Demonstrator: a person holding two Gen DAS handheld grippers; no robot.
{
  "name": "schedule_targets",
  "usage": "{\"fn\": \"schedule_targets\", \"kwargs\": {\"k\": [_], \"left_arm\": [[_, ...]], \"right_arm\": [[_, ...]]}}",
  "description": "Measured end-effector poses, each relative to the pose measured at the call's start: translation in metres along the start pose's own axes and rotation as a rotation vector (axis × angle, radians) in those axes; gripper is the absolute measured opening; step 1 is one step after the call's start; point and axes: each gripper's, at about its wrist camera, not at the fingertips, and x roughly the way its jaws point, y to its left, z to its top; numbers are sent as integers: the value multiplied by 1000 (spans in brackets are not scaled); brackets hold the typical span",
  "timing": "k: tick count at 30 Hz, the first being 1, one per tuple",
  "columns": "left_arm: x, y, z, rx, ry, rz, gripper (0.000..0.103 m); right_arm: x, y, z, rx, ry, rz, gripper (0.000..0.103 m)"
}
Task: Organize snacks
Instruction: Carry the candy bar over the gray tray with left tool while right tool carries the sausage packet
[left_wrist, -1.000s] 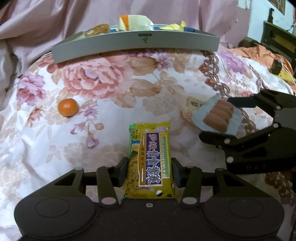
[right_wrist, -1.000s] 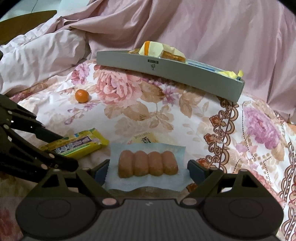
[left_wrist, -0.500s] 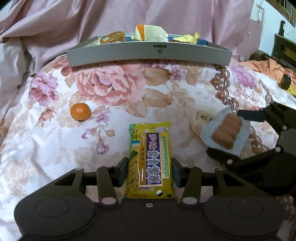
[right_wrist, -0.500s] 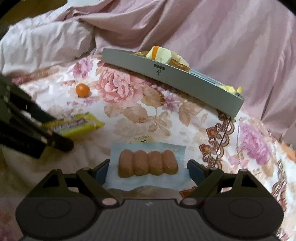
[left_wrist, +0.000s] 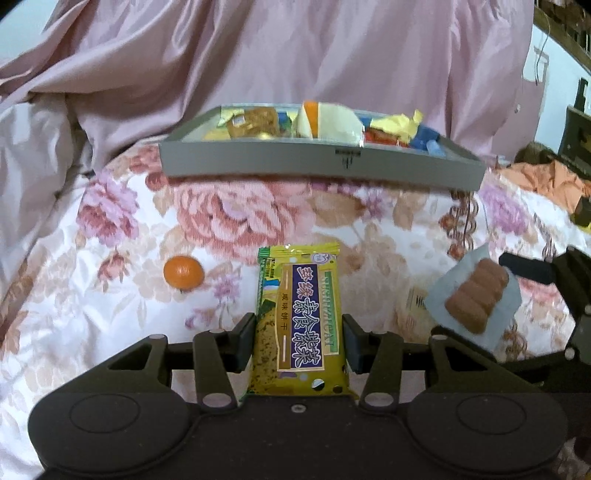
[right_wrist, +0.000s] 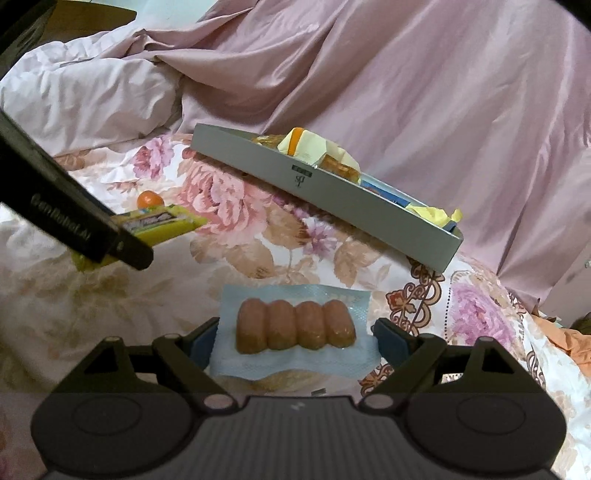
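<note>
The left claw is clenching the yellow biscuit packet; the right claw is grasping the sausage pack above the bed. Crowded tray contents could be toppling any careless drop.

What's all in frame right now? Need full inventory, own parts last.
tray: 1, grey, far end of the bed, several wrapped snacks inside
orange: 1, orange, on the bedspread, left of the biscuit pack
biscuit pack: 1, yellow-green, held in the left tool
sausage pack: 1, clear wrap, four pinkish sausages, held in the right tool
bedspread: 1, white floral
blanket: 1, pink, behind the tray
left tool: 1, black
right tool: 1, black
</note>
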Motion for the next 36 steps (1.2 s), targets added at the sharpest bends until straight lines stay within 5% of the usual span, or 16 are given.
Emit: {"fn": "schedule_targets", "kwargs": {"k": [22,36], "left_arm": [[11,7,128,-68,-214,25,50],[75,14,178,-89,-201,46,50]], "right_arm": [[11,-60,71,61,-250,-103,90],[87,-100,104,182,-229,-108,90]]}}
